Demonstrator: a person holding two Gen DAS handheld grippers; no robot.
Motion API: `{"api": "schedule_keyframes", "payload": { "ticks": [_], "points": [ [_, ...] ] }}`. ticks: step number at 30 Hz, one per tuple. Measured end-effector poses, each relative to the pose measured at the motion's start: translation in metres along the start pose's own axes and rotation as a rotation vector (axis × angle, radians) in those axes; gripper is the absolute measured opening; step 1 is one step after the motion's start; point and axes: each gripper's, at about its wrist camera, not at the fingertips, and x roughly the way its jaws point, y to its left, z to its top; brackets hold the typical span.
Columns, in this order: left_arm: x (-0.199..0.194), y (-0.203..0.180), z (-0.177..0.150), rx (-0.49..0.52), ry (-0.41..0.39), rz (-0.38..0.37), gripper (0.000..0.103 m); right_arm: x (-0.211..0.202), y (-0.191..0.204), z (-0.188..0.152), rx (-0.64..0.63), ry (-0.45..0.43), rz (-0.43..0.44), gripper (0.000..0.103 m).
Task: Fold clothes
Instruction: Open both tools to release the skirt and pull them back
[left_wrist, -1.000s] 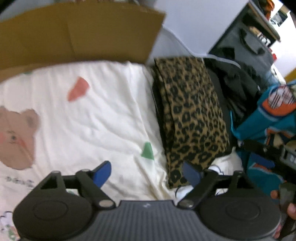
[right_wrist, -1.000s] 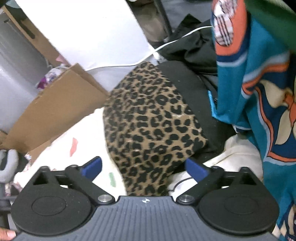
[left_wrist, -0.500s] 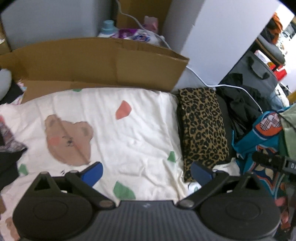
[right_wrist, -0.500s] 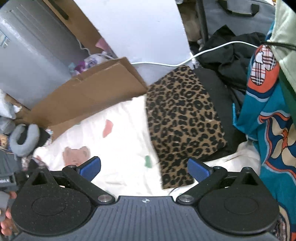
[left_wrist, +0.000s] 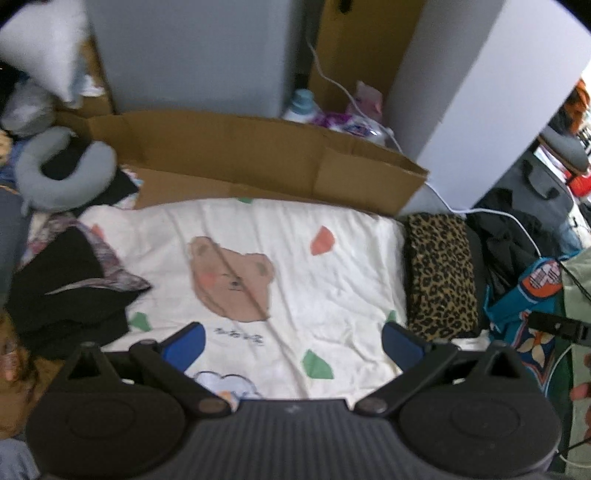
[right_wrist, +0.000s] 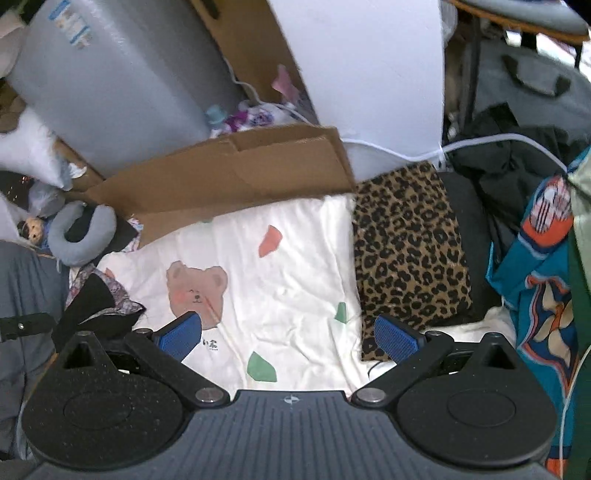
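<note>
A folded leopard-print garment (left_wrist: 441, 273) lies on a dark folded piece at the right edge of a white bear-print sheet (left_wrist: 295, 266); it also shows in the right wrist view (right_wrist: 406, 243) beside the sheet (right_wrist: 288, 280). A heap of black and patterned clothes (left_wrist: 70, 291) lies at the sheet's left edge, also in the right wrist view (right_wrist: 96, 310). A teal and orange garment (right_wrist: 535, 288) hangs at the right. My left gripper (left_wrist: 291, 341) is open and empty above the sheet. My right gripper (right_wrist: 288, 334) is open and empty, held back from the leopard garment.
A flattened cardboard box (left_wrist: 258, 158) stands behind the sheet. A grey neck pillow (left_wrist: 62, 173) lies at the back left. A white panel (right_wrist: 369, 74), a white cable (right_wrist: 480, 142), black clothes (right_wrist: 509, 158) and a grey bag (right_wrist: 535, 81) fill the back right.
Both grippers have pulled back and up from the leopard garment, so the whole sheet and the clothes heap at the left have come into view. Both stay open and empty.
</note>
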Motion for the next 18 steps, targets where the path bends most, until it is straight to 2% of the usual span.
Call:
{"api": "schedule_keyframes", "payload": {
  "ticks": [10,18],
  "points": [
    [-0.055,0.049,-0.023,-0.083,-0.050,0.065,0.103,-0.048,0.052,0.012,-0.088,-0.030,-0.020,0.103],
    [-0.083,0.075,-0.062,-0.170,-0.072,0.081,0.103,-0.071,0.085,-0.008,-0.129,-0.016,0.002,0.103]
  ]
}}
